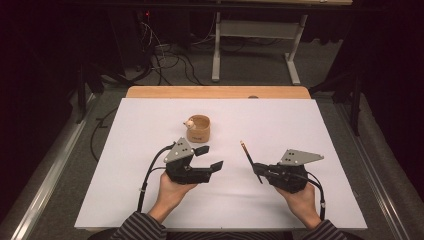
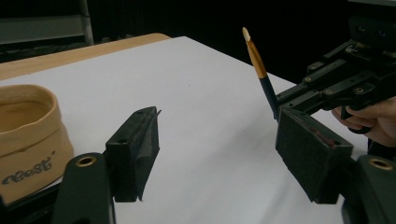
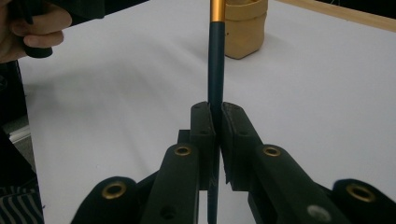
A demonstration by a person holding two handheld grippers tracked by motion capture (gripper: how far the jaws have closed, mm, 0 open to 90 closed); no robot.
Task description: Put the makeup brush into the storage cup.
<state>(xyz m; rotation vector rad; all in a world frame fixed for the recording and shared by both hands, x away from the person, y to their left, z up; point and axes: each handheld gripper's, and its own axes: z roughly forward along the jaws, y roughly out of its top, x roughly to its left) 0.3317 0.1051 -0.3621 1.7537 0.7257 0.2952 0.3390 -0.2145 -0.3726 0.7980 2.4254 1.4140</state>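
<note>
Soft, even light falls from above on the white table (image 1: 150, 200), while the room beyond its far edge sinks into darkness. Shadows are faint and short. The gripper views look slightly soft, their nearest black parts blurred, with no glare.

The only writing is on the tan fabric pouch (image 2: 28, 135), seen in the left gripper view at about 8 o'clock. On its front wall, low down, stands a dark cursive word. It looks like "Best", but the first letters are not clear enough to read surely.
</note>
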